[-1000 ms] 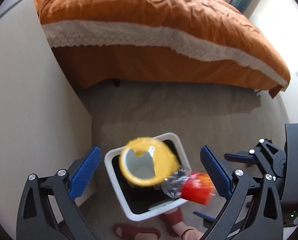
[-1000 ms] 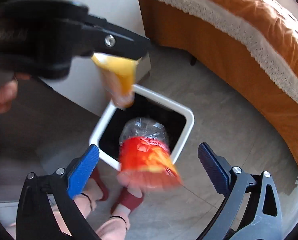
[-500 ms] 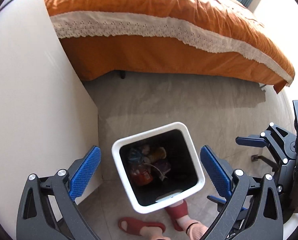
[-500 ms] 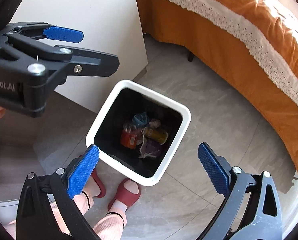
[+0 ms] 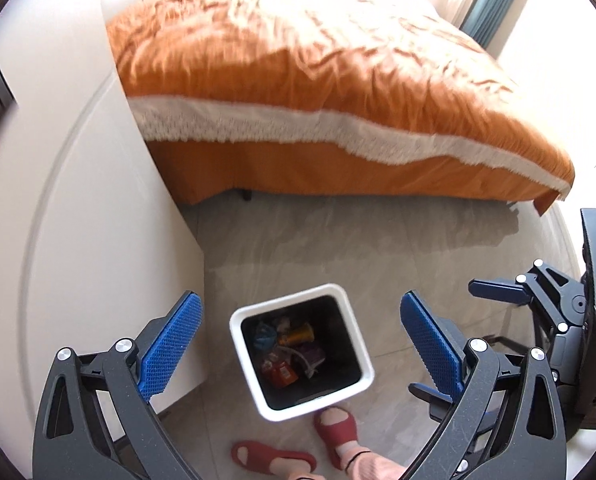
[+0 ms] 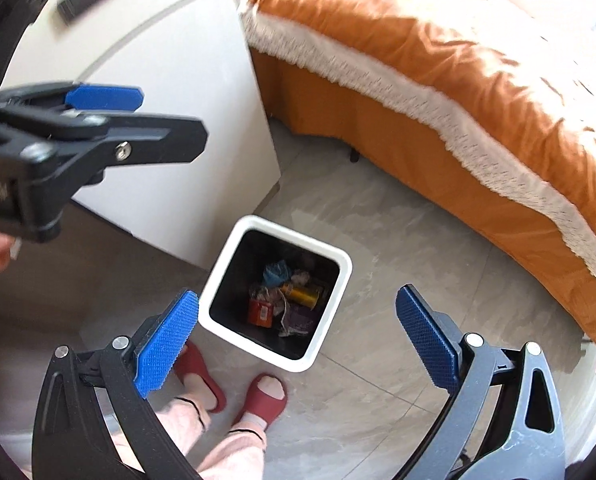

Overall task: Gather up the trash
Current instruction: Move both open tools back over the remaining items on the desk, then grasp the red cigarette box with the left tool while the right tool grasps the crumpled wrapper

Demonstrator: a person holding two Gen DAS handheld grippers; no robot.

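Left wrist view: both grippers empty above the bin.
Left gripper (image 5: 302,344) and right gripper (image 6: 298,328) hung with jaws apart; trash (image 6: 285,300) lay in the white bin (image 6: 217,268), lower centre.

text: none legible | left gripper (image 6: 97,128) body: white lettering, blurred | trash labels: too small
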